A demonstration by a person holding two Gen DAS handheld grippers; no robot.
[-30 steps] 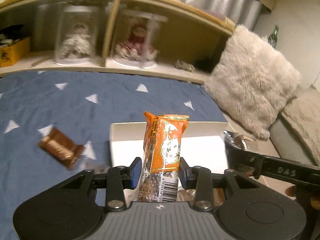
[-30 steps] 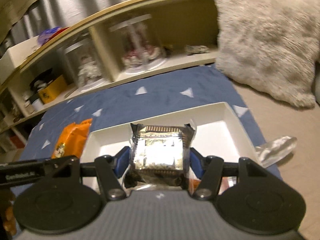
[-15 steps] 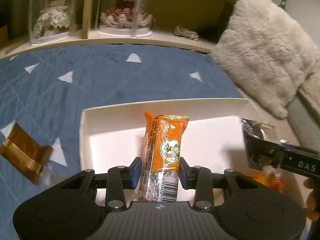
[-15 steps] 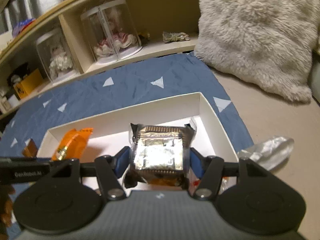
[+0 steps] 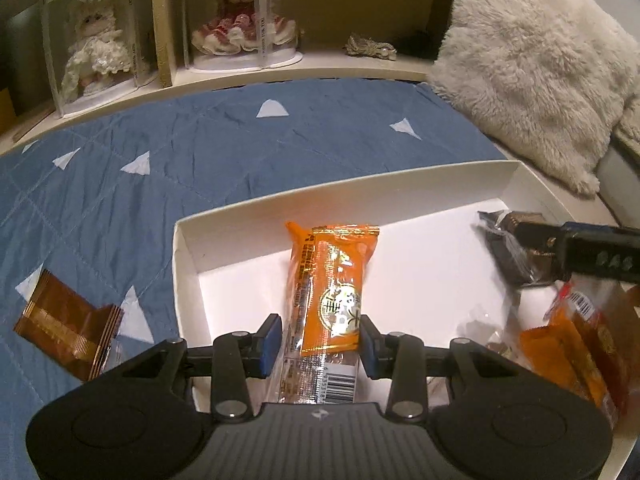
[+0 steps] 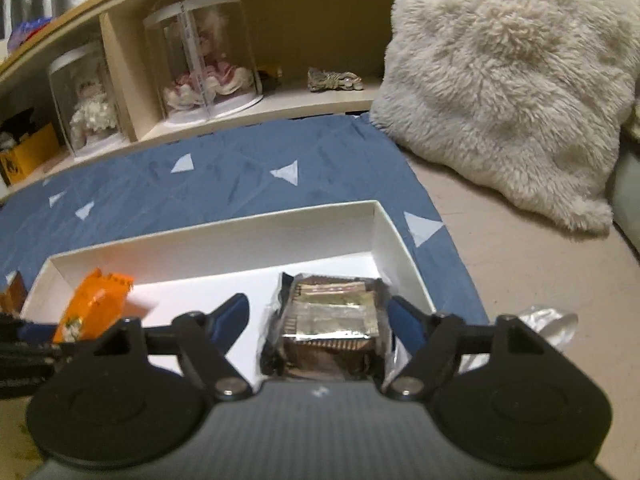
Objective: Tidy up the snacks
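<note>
On the blue quilt (image 5: 192, 160), a brown wafer packet (image 5: 68, 326) lies by itself just outside the left wall of the white box (image 5: 182, 280). Over the left half of the box, the left gripper (image 5: 320, 340) has its pads spread a little, no longer squeezing the orange snack bar (image 5: 332, 284) that stands between them; whether the right pad still touches the wrapper is hard to tell. The bar's lower end reaches the box floor. Further right, the right gripper (image 6: 318, 320) is spread wide over the right end of the box, its left pad clear of the dark foil-wrapped snack (image 6: 332, 320), which rests inside by the right wall. More orange wrappers (image 5: 576, 344) sit in the near right corner. A silver wrapper (image 6: 548, 322) lies outside, on the beige surface right of the box.
</note>
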